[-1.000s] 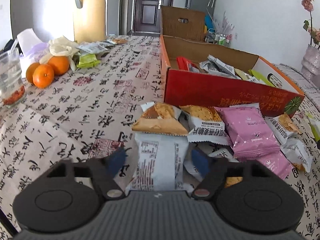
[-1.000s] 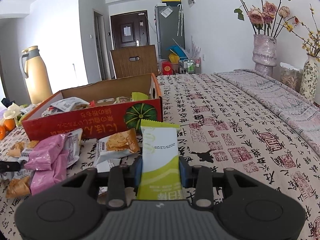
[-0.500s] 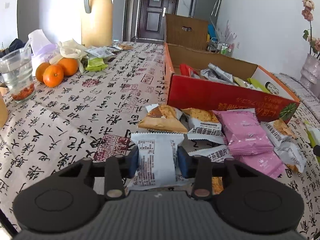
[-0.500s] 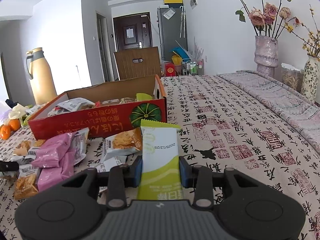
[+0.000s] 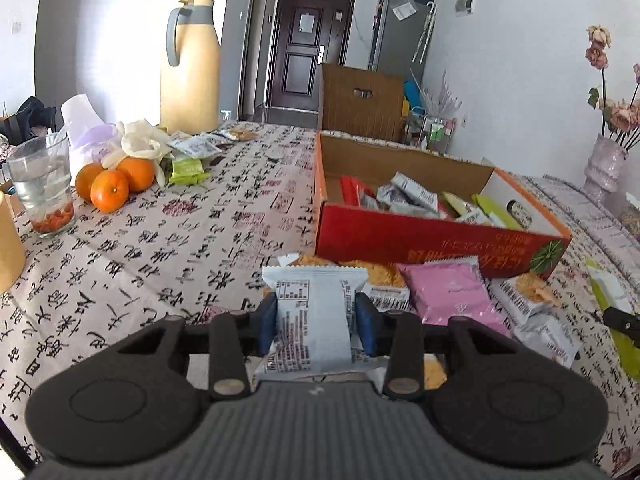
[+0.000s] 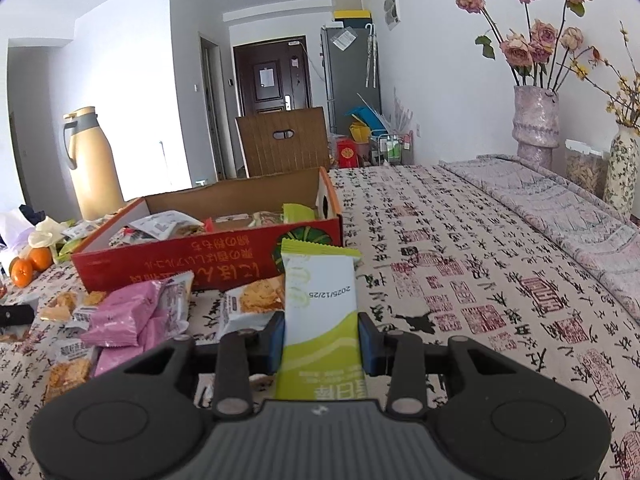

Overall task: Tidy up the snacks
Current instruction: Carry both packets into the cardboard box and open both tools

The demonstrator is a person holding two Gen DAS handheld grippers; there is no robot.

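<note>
My left gripper (image 5: pixel 316 324) is shut on a white snack packet (image 5: pixel 314 312) with black print, held off the table in front of the red cardboard box (image 5: pixel 432 236). The box holds several packets. Pink packets (image 5: pixel 450 294) and cracker packets (image 5: pixel 524 300) lie loose before it. My right gripper (image 6: pixel 320 338) is shut on a green-and-white snack packet (image 6: pixel 320 304), held upright to the right of the red box (image 6: pixel 208 256). The loose pink packets (image 6: pixel 136 312) and a cracker packet (image 6: pixel 250 304) lie to its left.
On the table's left stand a glass of water (image 5: pixel 42 188), oranges (image 5: pixel 114 182), a tissue bag (image 5: pixel 86 132), a tall yellow flask (image 5: pixel 190 68) and small packets (image 5: pixel 188 168). Flower vases (image 6: pixel 536 124) and a folded cloth (image 6: pixel 560 208) sit at the right side.
The left jaws closed on the white packet and lifted it from the table, with the view tilting up. The right gripper kept hold of the green packet and barely moved.
</note>
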